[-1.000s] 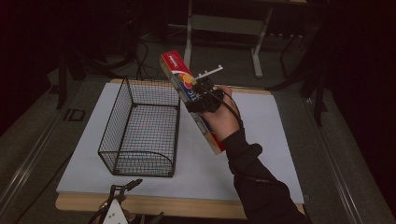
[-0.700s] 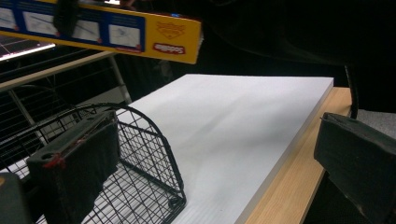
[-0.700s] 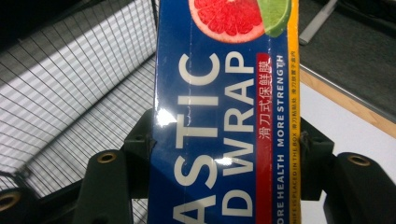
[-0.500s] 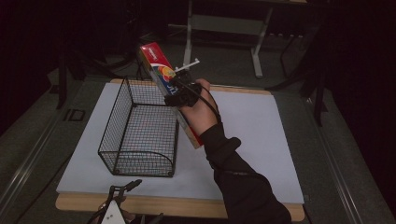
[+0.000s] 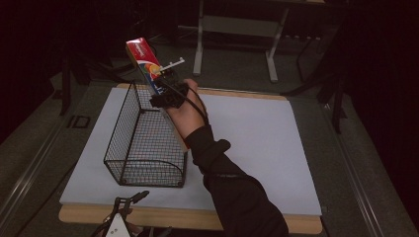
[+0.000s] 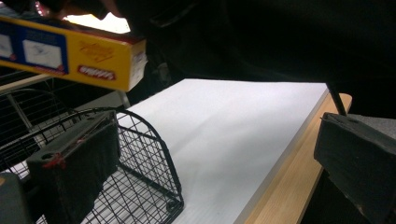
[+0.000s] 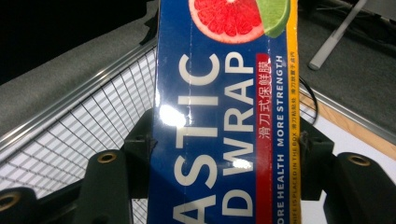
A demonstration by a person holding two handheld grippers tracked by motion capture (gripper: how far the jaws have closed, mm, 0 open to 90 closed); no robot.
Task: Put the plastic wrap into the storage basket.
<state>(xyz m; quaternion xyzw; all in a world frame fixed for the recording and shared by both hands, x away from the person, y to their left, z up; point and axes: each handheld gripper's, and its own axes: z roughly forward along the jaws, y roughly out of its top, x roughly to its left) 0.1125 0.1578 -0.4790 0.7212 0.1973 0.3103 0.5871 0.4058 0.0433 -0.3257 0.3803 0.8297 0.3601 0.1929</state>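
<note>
One plastic wrap box [image 5: 148, 64] up at eleven o'clock, one wire basket [image 5: 143, 143] at nine, two grippers: right gripper [image 5: 165, 91] centre, left gripper [image 5: 123, 217] at seven.

White sheet [image 5: 257, 143] on wooden table [image 5: 197, 222].

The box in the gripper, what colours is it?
The plastic wrap box is mostly blue with white letters and a yellow edge; the right gripper view shows it best.

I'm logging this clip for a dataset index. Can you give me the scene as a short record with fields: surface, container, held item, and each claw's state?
surface: white sheet on a wooden table
container: black wire basket, standing at the sheet's left part
held item: plastic wrap box, tilted, above the basket's right wall
right claw: shut on the box
left claw: open, low at the table's near edge, holding nothing
</note>
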